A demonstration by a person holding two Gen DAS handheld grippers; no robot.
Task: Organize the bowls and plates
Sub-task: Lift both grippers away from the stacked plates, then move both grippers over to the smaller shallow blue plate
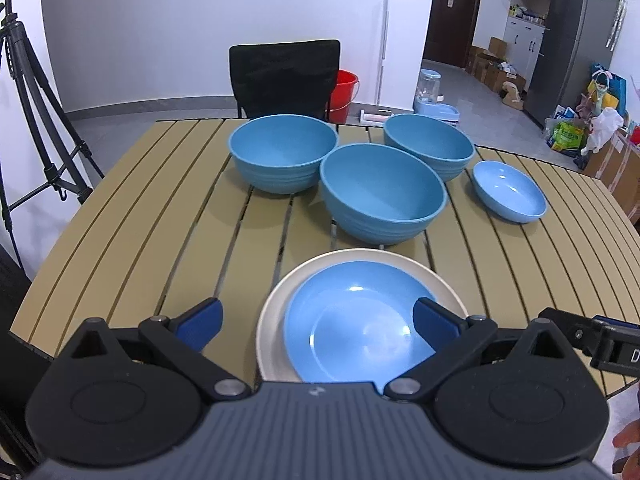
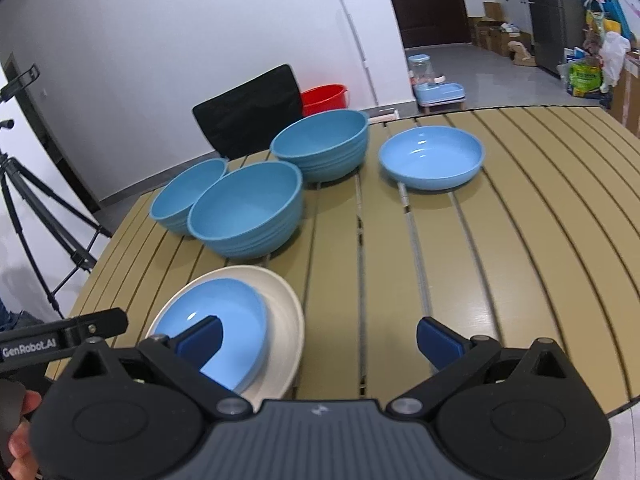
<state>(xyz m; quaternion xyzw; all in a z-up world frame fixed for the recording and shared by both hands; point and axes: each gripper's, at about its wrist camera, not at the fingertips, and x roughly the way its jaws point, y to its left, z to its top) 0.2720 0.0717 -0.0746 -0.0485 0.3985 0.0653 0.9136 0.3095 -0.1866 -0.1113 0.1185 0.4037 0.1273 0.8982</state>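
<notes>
- Tan slatted surface (image 1: 160,216) carries all the dishes; behind it stand a black fabric chair (image 1: 284,76), a red plastic bucket (image 1: 344,92), a white wall and a black tripod (image 1: 28,92).
- Landmark: the cream round plate (image 1: 276,300) lies at the near edge of the surface, with a light blue shallow plate (image 1: 352,328) resting inside it.
- Just beyond the cream plate sits the nearest of three deep blue ribbed bowls (image 1: 382,194).
- Second ribbed bowl (image 1: 284,152) stands farther from the cream plate, behind and left of the nearest one; they are close, but contact cannot be told.
- Third ribbed bowl (image 1: 430,144) stands behind and right of the nearest one, farther again from the cream plate.
- Small light blue shallow dish (image 1: 508,190) lies alone, well apart from the cream plate, beyond it to the right.
- Left gripper (image 1: 316,324) hovers over the cream plate, jaws wide apart and holding nothing.
- Right gripper (image 2: 318,342) hangs just right of the cream plate, jaws spread wide and empty; its left blue pad (image 2: 200,340) shows over the blue plate, the other over bare slats.
</notes>
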